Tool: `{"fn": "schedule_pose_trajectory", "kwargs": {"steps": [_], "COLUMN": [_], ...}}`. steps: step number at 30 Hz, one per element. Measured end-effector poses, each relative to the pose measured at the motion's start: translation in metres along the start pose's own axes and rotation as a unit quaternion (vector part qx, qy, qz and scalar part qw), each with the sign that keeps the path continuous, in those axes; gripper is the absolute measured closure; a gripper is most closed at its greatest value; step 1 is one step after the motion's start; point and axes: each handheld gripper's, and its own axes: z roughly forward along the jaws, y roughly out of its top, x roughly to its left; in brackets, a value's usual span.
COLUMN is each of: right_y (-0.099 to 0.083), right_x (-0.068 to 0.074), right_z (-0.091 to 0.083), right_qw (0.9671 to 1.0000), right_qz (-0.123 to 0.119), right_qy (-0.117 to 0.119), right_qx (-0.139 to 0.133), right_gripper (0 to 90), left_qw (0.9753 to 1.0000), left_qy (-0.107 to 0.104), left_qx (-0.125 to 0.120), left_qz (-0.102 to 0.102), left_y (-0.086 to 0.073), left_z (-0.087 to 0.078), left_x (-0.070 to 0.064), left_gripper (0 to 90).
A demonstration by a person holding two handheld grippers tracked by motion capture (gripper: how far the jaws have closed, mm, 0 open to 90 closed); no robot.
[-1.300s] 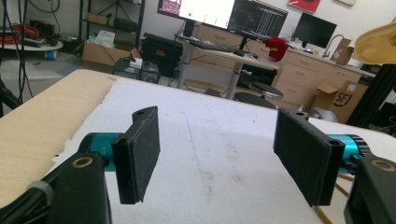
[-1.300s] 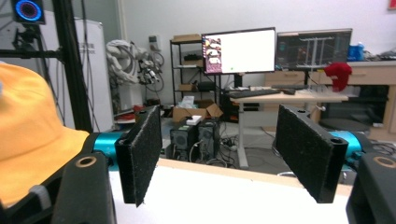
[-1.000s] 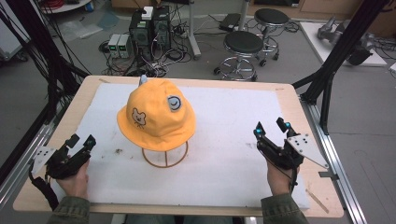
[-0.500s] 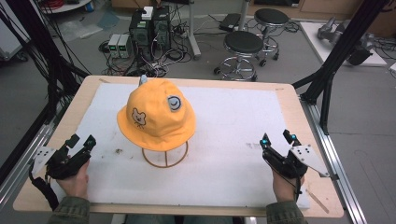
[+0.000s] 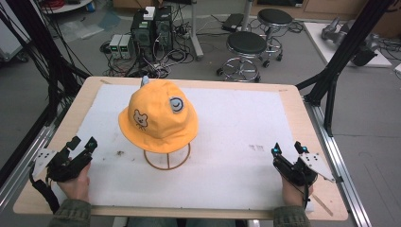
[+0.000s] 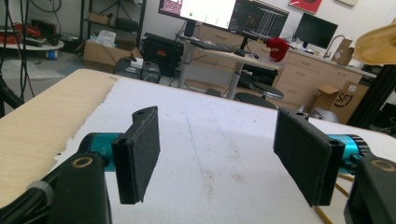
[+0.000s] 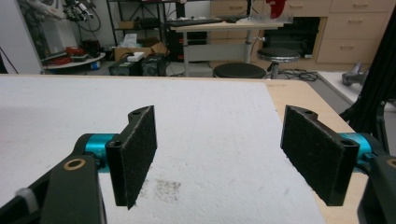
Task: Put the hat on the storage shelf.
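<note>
Your left gripper (image 5: 80,145) and right gripper (image 5: 286,149) rest wide open — well apart from the orange fabric bucket hat (image 5: 158,117) on its wire stand (image 5: 166,160).

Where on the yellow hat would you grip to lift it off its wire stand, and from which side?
Grip the brim of the yellow hat at its near-left edge, coming in low from the left gripper, whose jaws stand open. The brim flares free of the wire stand, so thin fabric fits between the pads; the domed crown looks too wide.
</note>
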Motion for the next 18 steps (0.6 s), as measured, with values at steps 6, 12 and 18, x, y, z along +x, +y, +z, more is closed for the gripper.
{"fn": "schedule_pose_trajectory", "kwargs": {"steps": [6, 12, 18], "right_y": [0.0016, 0.0011, 0.0006], "right_x": [0.0008, 0.0030, 0.0038], "right_z": [-0.0018, -0.0017, -0.0011], "right_qw": [0.9999, 0.9999, 1.0000], "right_qz": [-0.001, -0.005, -0.005], "right_qy": [-0.001, 0.004, 0.006], "right_qx": [-0.010, -0.009, -0.006], "right_gripper": [25.7, 25.6, 25.5], "left_qw": [1.0000, 1.0000, 1.0000], "left_qy": [-0.001, 0.000, 0.000], "left_qx": [0.000, 0.001, 0.003], "left_qz": [0.000, -0.001, -0.001], "left_y": [0.0005, 0.0000, -0.0004], "left_z": [-0.0007, 0.0001, 0.0010], "left_x": [-0.0006, -0.0009, -0.0010], "left_gripper": [31.8, 31.8, 31.8]}}
